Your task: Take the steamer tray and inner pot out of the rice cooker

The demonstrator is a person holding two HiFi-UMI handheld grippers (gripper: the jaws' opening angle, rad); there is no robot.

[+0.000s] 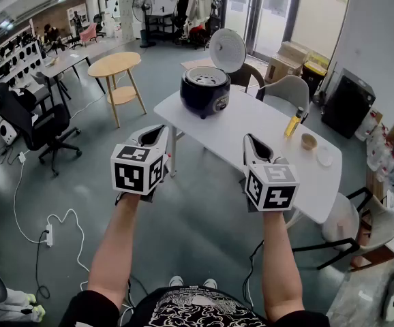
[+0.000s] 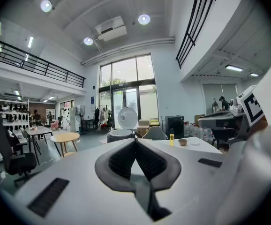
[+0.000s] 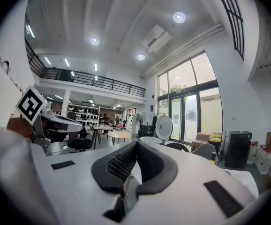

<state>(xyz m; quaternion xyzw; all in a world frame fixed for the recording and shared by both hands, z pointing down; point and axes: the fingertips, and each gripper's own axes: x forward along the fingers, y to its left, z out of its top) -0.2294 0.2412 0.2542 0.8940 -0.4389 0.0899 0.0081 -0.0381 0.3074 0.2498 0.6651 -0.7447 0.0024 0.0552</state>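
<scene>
A dark blue rice cooker (image 1: 205, 90) stands on the far left end of a white table (image 1: 251, 131), its round white lid (image 1: 228, 49) tipped up open. A perforated white steamer tray (image 1: 204, 78) sits in its top; the inner pot is hidden under it. My left gripper (image 1: 157, 135) is shut and empty, held in the air short of the table's near left corner. My right gripper (image 1: 251, 143) is also shut and empty, above the table's near edge. The cooker (image 2: 120, 134) shows small past the left jaws, and again (image 3: 150, 140) past the right ones.
On the table's right part stand a yellow bottle (image 1: 293, 122), a small wooden bowl (image 1: 309, 142) and a white dish (image 1: 325, 157). Grey chairs (image 1: 288, 92) stand behind the table, one (image 1: 350, 227) at its right end. A round wooden table (image 1: 114, 65) and a black office chair (image 1: 30, 118) stand left.
</scene>
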